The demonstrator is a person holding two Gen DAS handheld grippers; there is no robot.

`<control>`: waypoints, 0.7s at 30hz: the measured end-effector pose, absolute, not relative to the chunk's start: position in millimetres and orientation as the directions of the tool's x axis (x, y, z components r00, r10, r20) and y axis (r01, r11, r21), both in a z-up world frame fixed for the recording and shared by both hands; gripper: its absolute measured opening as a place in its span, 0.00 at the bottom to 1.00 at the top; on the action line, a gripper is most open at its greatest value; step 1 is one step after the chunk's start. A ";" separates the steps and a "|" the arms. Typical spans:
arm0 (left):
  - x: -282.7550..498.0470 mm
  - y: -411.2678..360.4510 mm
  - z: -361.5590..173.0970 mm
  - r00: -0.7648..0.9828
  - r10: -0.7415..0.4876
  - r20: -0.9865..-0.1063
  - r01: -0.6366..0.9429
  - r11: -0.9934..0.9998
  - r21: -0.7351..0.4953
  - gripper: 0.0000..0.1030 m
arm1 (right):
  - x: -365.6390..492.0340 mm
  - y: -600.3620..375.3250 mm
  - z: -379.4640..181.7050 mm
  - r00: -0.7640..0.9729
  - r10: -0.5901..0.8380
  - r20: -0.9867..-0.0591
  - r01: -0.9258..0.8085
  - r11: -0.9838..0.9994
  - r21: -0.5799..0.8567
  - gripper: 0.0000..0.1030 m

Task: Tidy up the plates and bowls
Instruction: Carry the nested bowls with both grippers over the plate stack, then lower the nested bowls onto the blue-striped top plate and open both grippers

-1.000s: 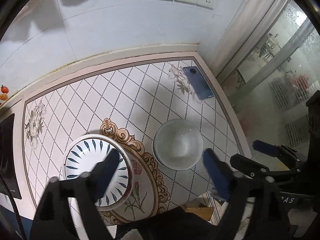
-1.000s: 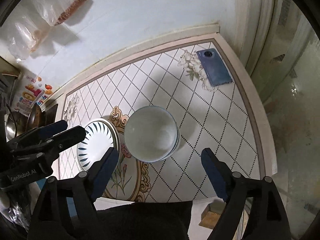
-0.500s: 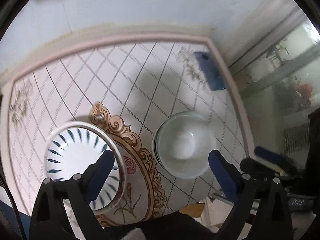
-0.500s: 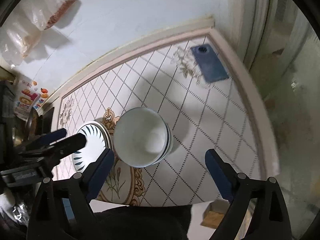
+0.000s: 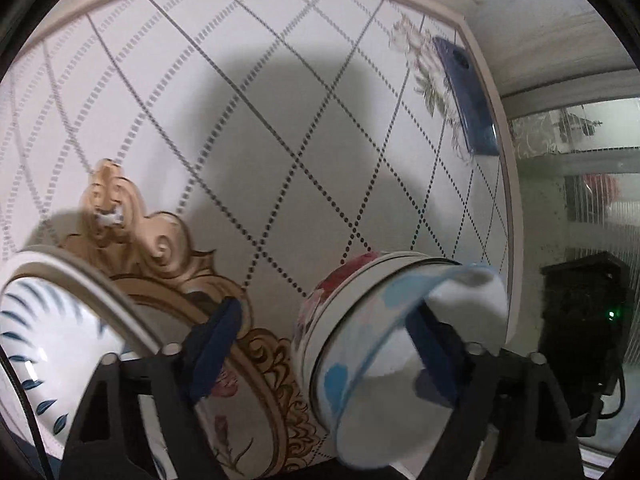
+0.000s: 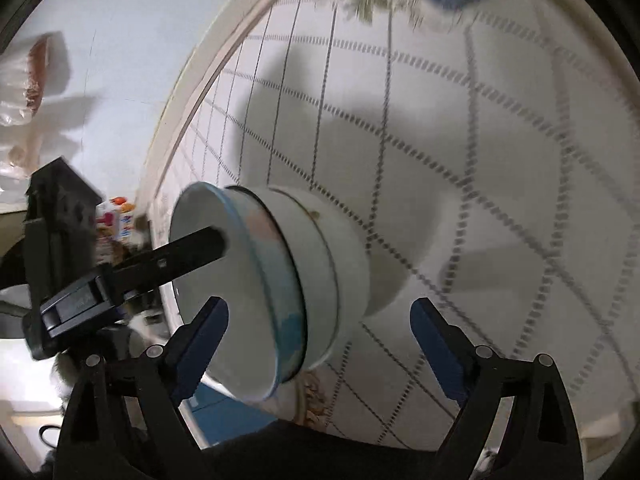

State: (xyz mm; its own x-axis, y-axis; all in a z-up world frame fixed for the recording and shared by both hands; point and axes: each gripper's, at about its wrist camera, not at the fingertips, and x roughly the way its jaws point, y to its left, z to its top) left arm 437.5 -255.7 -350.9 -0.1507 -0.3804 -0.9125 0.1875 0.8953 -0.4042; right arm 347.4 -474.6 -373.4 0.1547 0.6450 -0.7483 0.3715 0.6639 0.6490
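A stack of bowls (image 5: 352,344) stands on the patterned tabletop (image 5: 248,112); the top bowl has a pale blue rim. My left gripper (image 5: 324,336) is open and straddles the stack's wall, its right finger (image 5: 432,356) inside the top bowl and its left finger (image 5: 216,336) outside. A white plate with blue leaf marks (image 5: 52,344) lies at lower left. In the right wrist view the bowl stack (image 6: 288,280) sits between the fingers of my open right gripper (image 6: 320,336), and the left gripper's finger (image 6: 184,252) reaches into the bowl.
A blue phone (image 5: 464,96) lies near the table's far right corner. The table's pink edge (image 5: 508,184) runs down the right, with frosted glass beyond. A white wall with hanging bags (image 6: 36,76) stands behind the table.
Both grippers have dropped low and close to the table. The left gripper has moved onto the bowl stack, one finger now inside the top bowl. The right gripper has closed in around the stack.
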 end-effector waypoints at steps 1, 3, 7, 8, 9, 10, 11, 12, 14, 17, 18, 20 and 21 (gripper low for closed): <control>437.9 -258.2 -354.0 -0.163 -0.383 -0.909 0.188 0.893 -0.409 0.72 | 348.1 -472.9 -377.4 0.152 0.656 -0.739 0.375 0.654 0.657 0.92; 437.6 -262.9 -359.5 -0.181 -0.392 -0.902 0.200 0.884 -0.424 0.59 | 350.1 -471.5 -387.5 0.155 0.668 -0.728 0.388 0.637 0.666 0.87; 434.2 -265.0 -359.8 -0.173 -0.440 -0.881 0.190 0.863 -0.469 0.50 | 356.8 -470.3 -392.7 0.183 0.676 -0.714 0.381 0.621 0.685 0.67; 432.6 -266.5 -358.1 -0.164 -0.432 -0.887 0.198 0.866 -0.458 0.49 | 358.2 -470.0 -395.0 0.185 0.678 -0.712 0.387 0.616 0.687 0.60; 431.9 -268.0 -357.3 -0.157 -0.427 -0.891 0.200 0.869 -0.452 0.49 | 358.8 -468.9 -394.8 0.191 0.668 -0.719 0.390 0.621 0.680 0.60; 430.7 -268.7 -356.5 -0.149 -0.422 -0.894 0.201 0.873 -0.445 0.49 | 359.7 -466.2 -394.2 0.183 0.660 -0.728 0.383 0.634 0.672 0.59; 430.6 -270.1 -356.5 -0.142 -0.416 -0.898 0.204 0.875 -0.438 0.49 | 361.9 -463.1 -391.8 0.176 0.648 -0.741 0.371 0.654 0.660 0.59; 431.0 -270.7 -357.3 -0.139 -0.414 -0.900 0.201 0.878 -0.435 0.49 | 362.2 -459.2 -390.6 0.172 0.633 -0.755 0.360 0.673 0.647 0.59; 432.1 -269.0 -357.3 -0.132 -0.409 -0.903 0.191 0.883 -0.429 0.49 | 367.0 -454.9 -390.1 0.161 0.624 -0.765 0.353 0.688 0.635 0.59; 433.1 -264.3 -353.7 -0.116 -0.403 -0.908 0.188 0.888 -0.419 0.48 | 370.0 -451.0 -392.8 0.154 0.632 -0.760 0.369 0.676 0.638 0.58; 433.5 -262.6 -351.4 -0.110 -0.402 -0.909 0.187 0.890 -0.416 0.48 | 369.9 -448.9 -393.0 0.151 0.631 -0.761 0.369 0.678 0.636 0.58; 436.0 -257.0 -347.7 -0.109 -0.397 -0.911 0.182 0.893 -0.411 0.48 | 370.3 -445.7 -390.0 0.155 0.634 -0.757 0.367 0.675 0.640 0.59; 436.8 -254.2 -345.6 -0.108 -0.396 -0.912 0.172 0.896 -0.410 0.48 | 370.7 -443.9 -387.9 0.153 0.639 -0.754 0.368 0.671 0.644 0.59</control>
State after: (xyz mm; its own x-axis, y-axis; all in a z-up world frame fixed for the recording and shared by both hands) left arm 436.8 -254.2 -345.6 -0.1079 -0.3965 -0.9117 0.1718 0.8958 -0.4099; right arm 370.7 -443.9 -387.9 0.1531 0.6391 -0.7537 0.3685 0.6708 0.6437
